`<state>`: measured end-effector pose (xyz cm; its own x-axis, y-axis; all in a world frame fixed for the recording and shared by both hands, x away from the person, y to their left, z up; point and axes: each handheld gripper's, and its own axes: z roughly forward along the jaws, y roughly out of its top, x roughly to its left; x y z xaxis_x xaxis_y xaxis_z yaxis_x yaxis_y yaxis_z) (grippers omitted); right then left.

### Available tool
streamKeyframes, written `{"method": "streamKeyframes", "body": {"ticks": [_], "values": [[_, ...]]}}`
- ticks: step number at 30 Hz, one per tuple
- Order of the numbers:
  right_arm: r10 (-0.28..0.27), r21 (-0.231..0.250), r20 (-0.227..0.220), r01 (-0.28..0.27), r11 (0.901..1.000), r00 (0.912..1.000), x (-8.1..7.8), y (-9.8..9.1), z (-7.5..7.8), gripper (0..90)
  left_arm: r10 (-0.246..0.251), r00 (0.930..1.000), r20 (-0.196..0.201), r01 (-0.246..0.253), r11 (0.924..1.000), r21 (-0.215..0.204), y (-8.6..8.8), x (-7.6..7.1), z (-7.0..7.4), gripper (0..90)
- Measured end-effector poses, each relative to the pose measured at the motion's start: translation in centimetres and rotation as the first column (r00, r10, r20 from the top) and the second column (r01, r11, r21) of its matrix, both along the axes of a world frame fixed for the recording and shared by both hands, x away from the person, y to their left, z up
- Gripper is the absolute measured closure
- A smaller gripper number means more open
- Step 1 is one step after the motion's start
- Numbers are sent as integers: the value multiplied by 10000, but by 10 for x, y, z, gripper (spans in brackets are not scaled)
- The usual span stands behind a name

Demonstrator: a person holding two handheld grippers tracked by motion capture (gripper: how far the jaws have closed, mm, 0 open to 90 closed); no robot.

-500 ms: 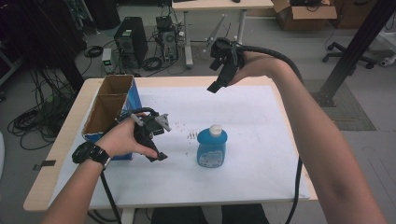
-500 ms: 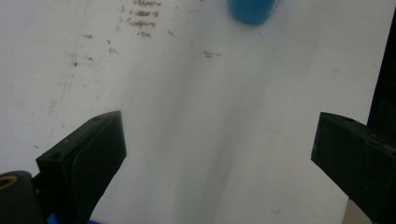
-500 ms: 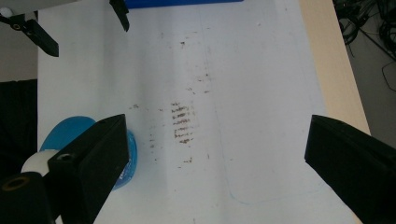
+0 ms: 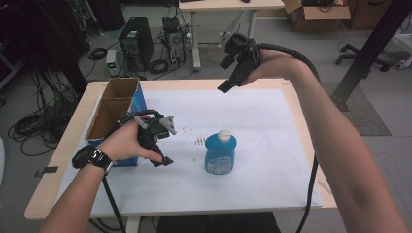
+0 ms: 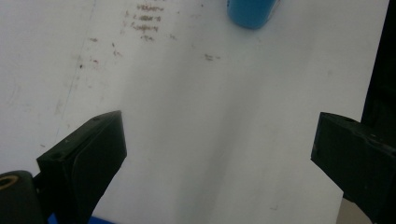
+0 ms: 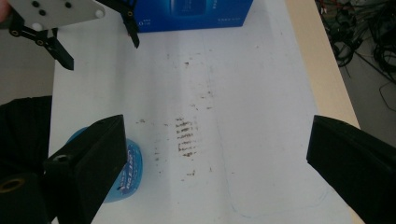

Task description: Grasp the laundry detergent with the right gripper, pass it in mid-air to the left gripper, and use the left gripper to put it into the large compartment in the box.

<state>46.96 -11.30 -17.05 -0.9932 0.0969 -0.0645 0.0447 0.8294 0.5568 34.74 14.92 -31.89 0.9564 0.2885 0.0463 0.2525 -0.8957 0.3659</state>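
A blue bottle (image 4: 220, 153) with a white cap stands upright on the white mat near the table's middle. My left gripper (image 4: 163, 148) hovers low just left of it, jaws open and empty, next to an open cardboard box (image 4: 114, 109) with blue sides. In the left gripper view my left gripper (image 5: 217, 144) frames bare mat, with the bottle's base (image 5: 252, 11) at the top. My right gripper (image 4: 225, 75) hangs open above the table's far edge. In the right gripper view my right gripper (image 6: 217, 154) looks down on the bottle (image 6: 128, 170), the box (image 6: 196, 14) and the left gripper (image 6: 70, 28).
Dark smudges (image 4: 199, 141) mark the white mat (image 4: 272, 170) between box and bottle. The wooden table rim (image 4: 311, 131) runs along the right. Computer towers (image 4: 133, 41), cables and another table stand on the floor beyond the far edge.
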Motion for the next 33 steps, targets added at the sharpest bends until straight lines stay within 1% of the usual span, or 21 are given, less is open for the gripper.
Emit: {"method": "streamKeyframes", "body": {"ticks": [1,2,3,4,5,6,7,8,12,13,18,20,21,22,23,26,30,32,33], "values": [[36,105,-1,-36,9999,10000,-1,-2,1,48,13,10000,-16,-13,10000,-26,0,0,0,38],[77,326,0,-76,9994,10000,-3,-7,5,44,13,10000,-27,-13,10000,-2,0,0,0,38],[77,326,0,-76,9994,10000,-3,-7,5,44,13,10000,-27,-13,10000,-2,0,0,0,38],[79,464,-14,-78,9989,10000,-5,-10,6,44,16,10000,-42,-16,10000,-23,0,0,-1,38],[92,738,-11,-91,9972,10000,-7,-15,9,42,10,10000,-49,-10,10000,-13,-1,0,-1,39],[127,871,9,-127,9961,9999,-8,-18,11,41,-18,10000,-16,18,10000,-22,-1,0,-1,39],[127,871,9,-127,9961,9999,-8,-18,11,41,-35,10000,-25,35,10000,-35,-1,-1,-2,39],[144,967,-17,-142,9952,9999,-10,-21,12,40,-7,10000,-14,7,10000,-51,-1,-1,-2,39],[192,1363,72,-200,9905,9998,-16,-32,15,38,63,10000,-51,-63,10000,-31,0,-2,-3,39],[259,1607,119,-275,9866,9996,-20,-38,16,37,63,10000,-56,-63,10000,-35,0,-2,-3,39],[263,1774,244,-303,9837,9994,-28,-49,16,34,110,9999,11,-109,9999,-126,-1,-4,-1,38],[342,1927,188,-371,9806,9992,-30,-54,14,35,118,9999,27,-117,9998,-169,-1,-5,-1,38],[294,2014,207,-330,9790,9994,-33,-59,13,32,71,10000,63,-70,9999,-149,-2,-5,-1,37],[294,2014,207,-330,9790,9994,-33,-59,13,32,75,9999,67,-74,9998,-166,-2,-6,-1,37],[270,2012,223,-309,9791,9994,-36,-63,10,32,103,9999,62,-102,9998,-167,-2,-6,-1,38],[254,2059,289,-308,9781,9993,-38,-67,6,31,133,9999,41,-132,9997,-221,-3,-8,-1,37],[238,2156,269,-290,9761,9994,-43,-76,-1,30,121,9999,31,-121,9996,-238,-3,-9,-3,38],[287,2206,309,-348,9747,9991,-48,-82,-8,29,102,9999,43,-101,9996,-279,-4,-10,-3,38],[287,2206,309,-348,9747,9991,-48,-82,-8,29,98,9999,53,-97,9996,-280,-4,-10,-2,38]]}}
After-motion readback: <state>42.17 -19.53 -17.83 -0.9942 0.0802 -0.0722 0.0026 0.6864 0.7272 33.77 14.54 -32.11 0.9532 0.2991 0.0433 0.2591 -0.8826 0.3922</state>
